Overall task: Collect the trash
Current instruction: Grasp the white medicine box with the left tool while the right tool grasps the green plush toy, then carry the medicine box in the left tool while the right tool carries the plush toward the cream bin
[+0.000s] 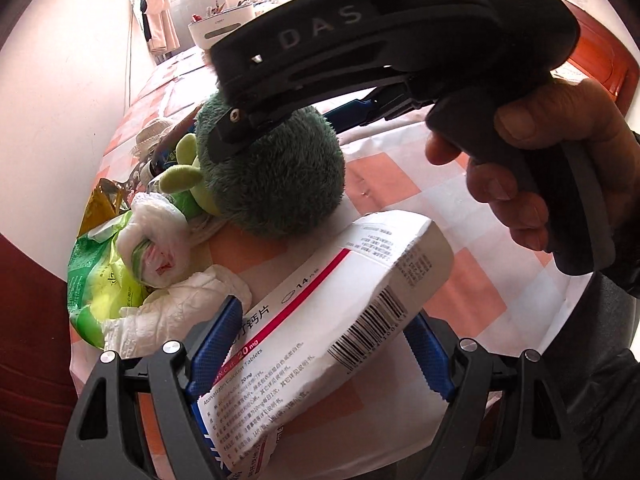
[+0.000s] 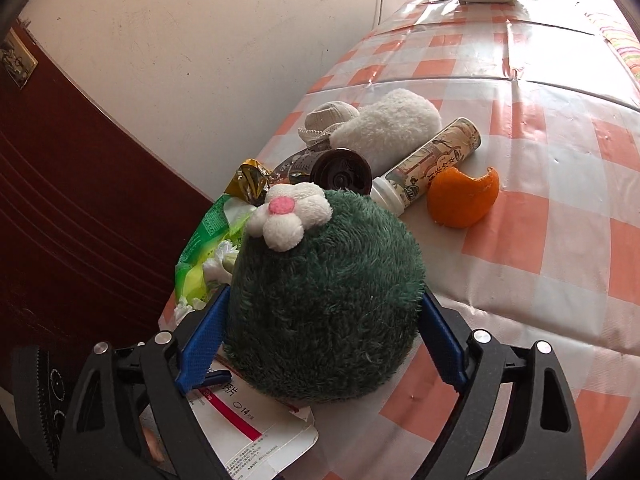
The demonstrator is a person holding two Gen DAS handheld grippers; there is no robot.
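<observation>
On the checked tablecloth [image 2: 540,240], the left gripper [image 1: 320,344] clamps a white medicine box [image 1: 340,312]. Beside it, the right gripper [image 2: 320,328] has blue fingers [image 2: 200,344] flanking a green plush toy [image 2: 324,300]; contact cannot be told. Orange peel [image 2: 460,196] lies nearby.

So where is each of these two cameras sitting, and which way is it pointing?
Left wrist: on the left claw, looking down along it at the medicine box between its fingers; a hand holding the right claw shows.
Right wrist: on the right claw, facing the green plush toy.
Shared: toy, box, checked tablecloth.
</observation>
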